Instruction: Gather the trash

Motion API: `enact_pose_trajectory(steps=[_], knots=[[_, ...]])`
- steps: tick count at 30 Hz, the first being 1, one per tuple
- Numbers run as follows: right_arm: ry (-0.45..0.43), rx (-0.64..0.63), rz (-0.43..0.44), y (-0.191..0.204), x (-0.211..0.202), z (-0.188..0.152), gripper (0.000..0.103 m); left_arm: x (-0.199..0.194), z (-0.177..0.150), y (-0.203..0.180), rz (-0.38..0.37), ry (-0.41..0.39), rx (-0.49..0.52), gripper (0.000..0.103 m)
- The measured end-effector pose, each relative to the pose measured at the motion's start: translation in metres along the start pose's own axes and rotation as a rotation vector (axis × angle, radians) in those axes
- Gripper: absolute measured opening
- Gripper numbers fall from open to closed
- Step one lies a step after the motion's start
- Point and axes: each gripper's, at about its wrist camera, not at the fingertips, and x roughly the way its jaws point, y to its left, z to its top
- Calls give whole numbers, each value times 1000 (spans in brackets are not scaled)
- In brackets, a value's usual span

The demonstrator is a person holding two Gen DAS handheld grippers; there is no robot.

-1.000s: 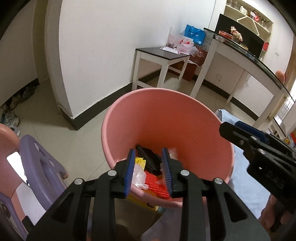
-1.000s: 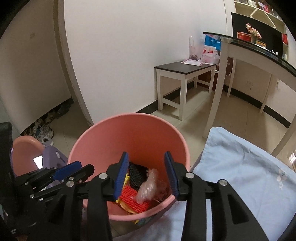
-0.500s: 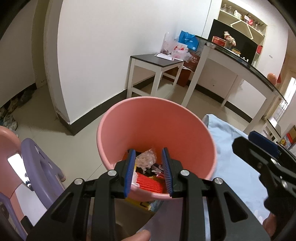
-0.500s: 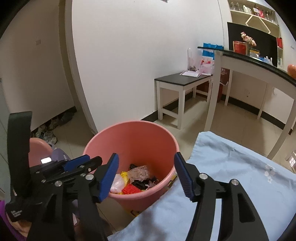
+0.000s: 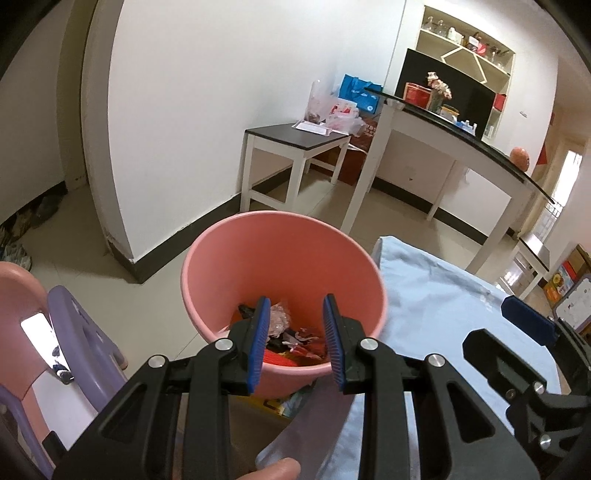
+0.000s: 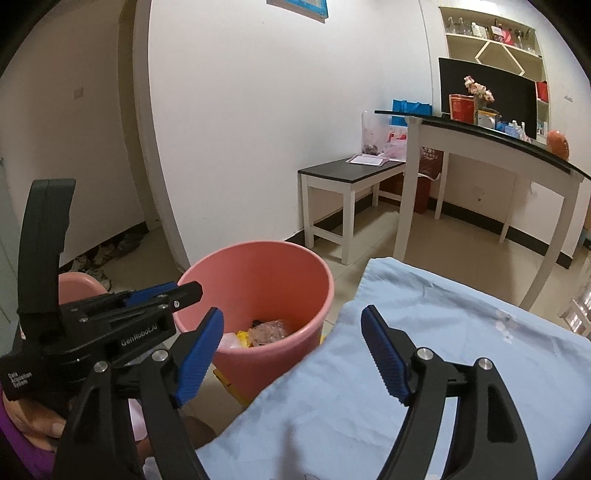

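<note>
Right wrist: trash (image 6: 266, 329) beyond gaping right gripper (image 6: 293, 336)

pink bucket (image 5: 284, 254) base hidden behind left tongs (image 5: 295, 332), shelf items (image 6: 487, 29) too small to identify

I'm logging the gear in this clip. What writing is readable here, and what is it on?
"GenRobot.AI": side of the left gripper, seen from the right wrist.
"Data Acquisition System": lower on the same body.
Red packages on the counter, paper on the side table, dark red bin: print too blurred to read.
</note>
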Motion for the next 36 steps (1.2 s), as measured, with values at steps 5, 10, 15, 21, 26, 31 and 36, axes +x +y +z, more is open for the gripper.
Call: enact_pose_trajectory(steps=[5,10,15,21,26,31,36], knots=[[-13,18,-9,-4,-15,-5,76,-9,-2,-10,-10,-8,21,30],[-22,50,-8,-9,-27,-8,79,-17,-3,-20,-17,-21,43,30],[-30,52,-20,-12,-33,-9,80,-22,-4,-28,-25,-29,61,30],[-39,68,-32,-16,-41,-13,80,-28,-6,-41,-30,-37,93,30],[-43,81,-38,-21,-46,-16,80,-30,-7,-46,-26,-41,110,30],[-52,83,-40,-21,-50,-15,80,-34,-8,-50,-21,-47,121,30],[-68,93,-39,-21,-56,-16,80,-36,-9,-51,-21,-47,117,30]])
